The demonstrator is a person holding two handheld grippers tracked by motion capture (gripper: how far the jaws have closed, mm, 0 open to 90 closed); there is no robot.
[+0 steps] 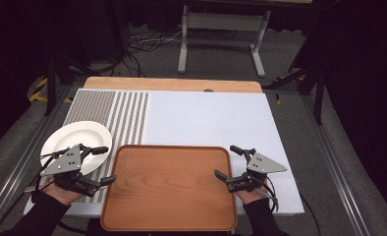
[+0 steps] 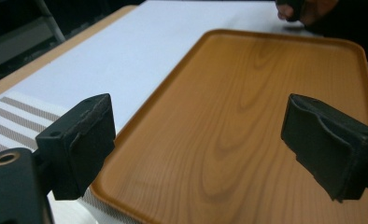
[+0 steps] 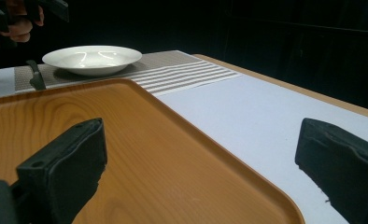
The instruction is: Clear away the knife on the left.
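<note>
An empty brown wooden tray (image 1: pixel 169 189) lies at the table's near edge on a white mat (image 1: pixel 206 118). A white plate (image 1: pixel 76 137) rests on the mat's striped part to the tray's left. My left gripper (image 1: pixel 106 164) hovers between the plate and the tray's left rim, open with nothing between its fingers. From the left gripper view its jaws (image 2: pixel 201 121) stand wide over the tray (image 2: pixel 247 93). My right gripper (image 1: pixel 226 161) sits open at the tray's right rim, holding nothing. In the right gripper view its jaws (image 3: pixel 203 140) straddle the tray's edge (image 3: pixel 182 126), with the plate (image 3: pixel 92 58) far off.
The mat's grey-striped section (image 1: pixel 127 115) runs behind the plate. A wooden table edge (image 1: pixel 172 84) shows beyond the mat. Past the table stand a metal desk frame (image 1: pixel 221 29) and floor cables (image 1: pixel 142 44). Metal rails flank the table on both sides.
</note>
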